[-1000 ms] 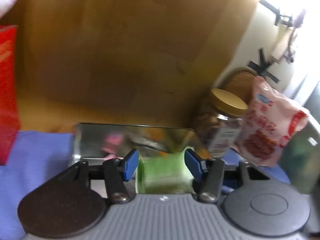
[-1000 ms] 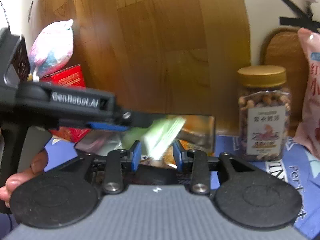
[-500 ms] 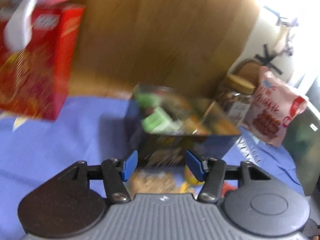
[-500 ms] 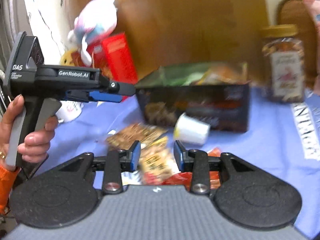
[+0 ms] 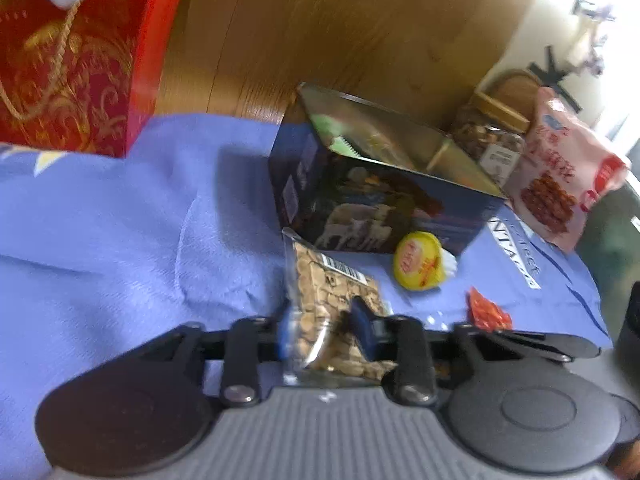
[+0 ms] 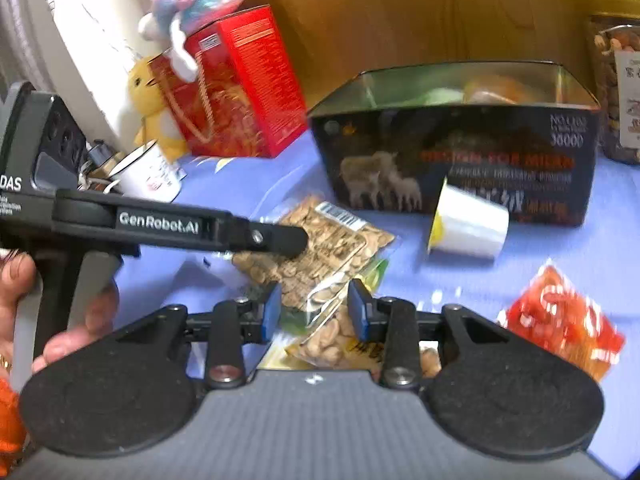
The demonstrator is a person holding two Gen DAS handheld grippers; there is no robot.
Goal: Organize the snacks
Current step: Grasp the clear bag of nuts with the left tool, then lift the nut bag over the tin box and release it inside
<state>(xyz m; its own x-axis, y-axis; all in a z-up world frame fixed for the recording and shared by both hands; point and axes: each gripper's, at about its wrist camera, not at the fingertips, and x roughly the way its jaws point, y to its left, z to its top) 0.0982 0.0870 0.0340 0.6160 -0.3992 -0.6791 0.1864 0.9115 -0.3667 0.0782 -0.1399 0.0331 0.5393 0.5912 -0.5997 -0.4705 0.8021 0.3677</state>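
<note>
A clear packet of nuts [image 5: 332, 300] [image 6: 320, 248] with a barcode label is lying on the blue cloth [image 5: 120, 240] [image 6: 560, 248], just in front of a dark open tin [image 5: 380, 200] [image 6: 460, 160] printed with sheep. The left gripper [image 5: 326, 334] is reaching over the near end of this packet, its blue fingers [image 5: 362, 330] sitting on either side of it with the clear wrapper between them; whether they are actually pinching it cannot be told. The right gripper [image 6: 314, 312] is hovering low over a second clear nut packet [image 6: 332, 336] that is lying partly under the first, its blue fingers [image 6: 356, 310] standing apart with the packet showing in the gap and no contact visible. A small white cup with a yellow lid [image 5: 420, 266] [image 6: 468, 224] is lying on its side, touching the front of the tin. A red snack packet [image 5: 488, 314] [image 6: 560, 320] is lying on the cloth to the right, apart from the others. Inside the tin, green and orange packets are showing. Behind it are standing a gold-lidded jar of nuts [image 5: 492, 140] [image 6: 616, 80] and a pink snack bag [image 5: 560, 176]. A red box [image 5: 72, 60] [image 6: 240, 84] is standing to the left, against the wooden board [image 5: 340, 28] [image 6: 420, 12].
</note>
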